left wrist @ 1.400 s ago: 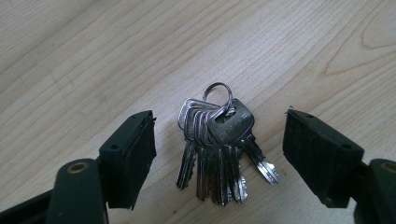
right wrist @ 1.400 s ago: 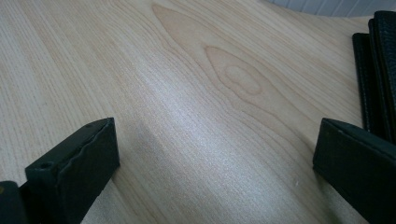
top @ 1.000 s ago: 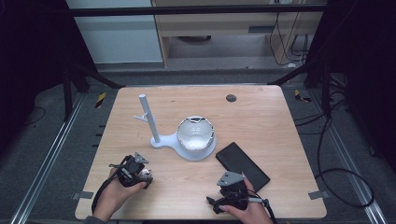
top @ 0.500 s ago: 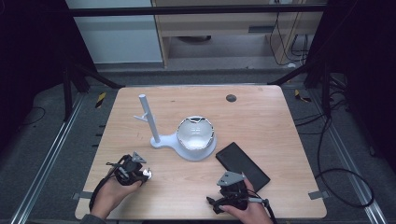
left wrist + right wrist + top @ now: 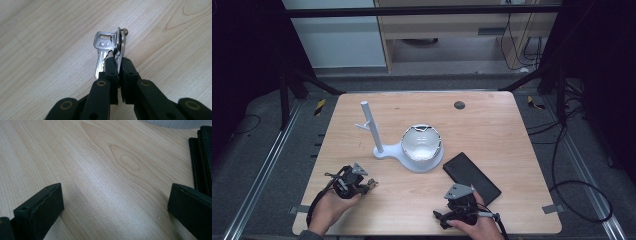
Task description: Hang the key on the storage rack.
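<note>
The left tool (image 5: 119,65) is pinching the keys (image 5: 117,43), having just closed, with the white stand (image 5: 373,131) lying up-bench; the right tool (image 5: 115,205) is gaping wide.

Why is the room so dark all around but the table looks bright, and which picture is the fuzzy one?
High view: light falls on the table, the surroundings stay near black, and it is soft all over. Left gripper view: the keys are sharp, gleaming a little, held in the left gripper. Right gripper view: a pale sheen on the wood, with the near jaws slightly blurred.
</note>
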